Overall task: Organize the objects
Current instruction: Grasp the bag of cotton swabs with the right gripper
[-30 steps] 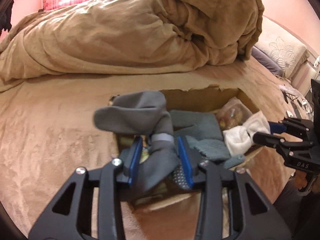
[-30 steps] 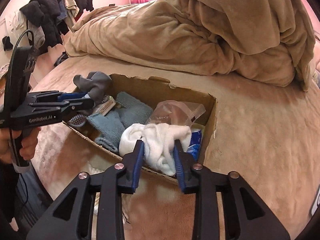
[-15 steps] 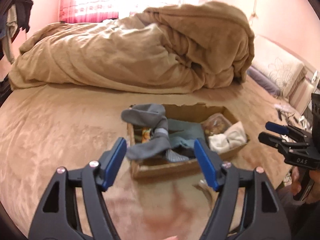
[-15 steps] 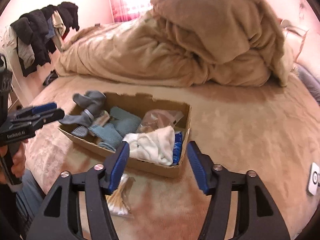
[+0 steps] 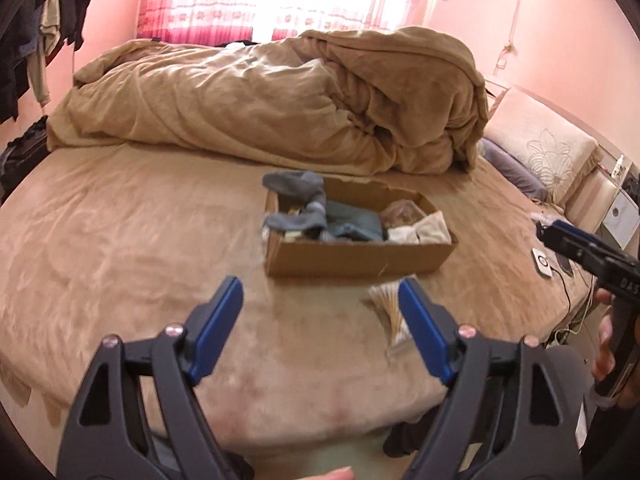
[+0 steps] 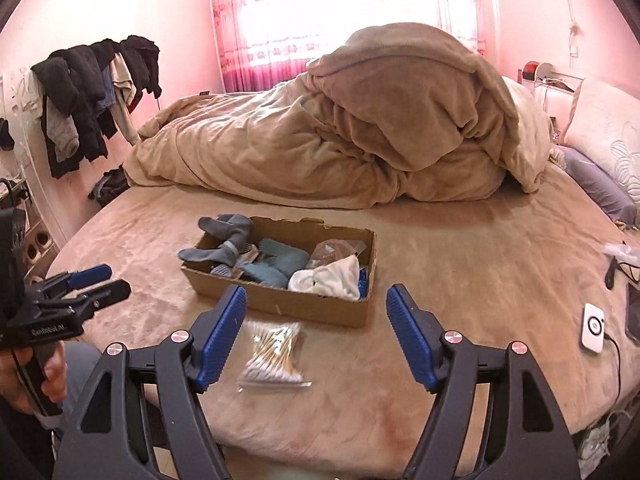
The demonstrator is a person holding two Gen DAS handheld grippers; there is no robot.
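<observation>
Nearest you, both tools are empty. Your left gripper (image 5: pixel 320 304) has its fingers spread wide over bare bed cover, and your right gripper (image 6: pixel 316 306) is spread just as wide, low in the frame.

Just beyond the right gripper lies the bag of cotton swabs (image 6: pixel 274 354) on the bed (image 6: pixel 460 272), just outside the near wall of the cardboard box (image 6: pixel 280 304) and the only loose item beside it. Expect it to be very light, with a thin, slick, crinkly film that slides on the plush cover. You probably do best to pinch across the packed middle, where the swabs give the fingers something firm; an empty edge would likely slip or let the bag swing.

Farther on, toward the middle of the frame, the box holds soft goods: a grey sock (image 6: pixel 228 242) draped over its left corner, blue-green cloth (image 6: pixel 276 266), a white sock bundle (image 6: pixel 330 278) and a clear pouch (image 6: pixel 338 248).

In the left view the bag is partly hidden behind the right-hand finger and blurred. What lies under the cloth and what the pouch holds cannot be made out.
</observation>
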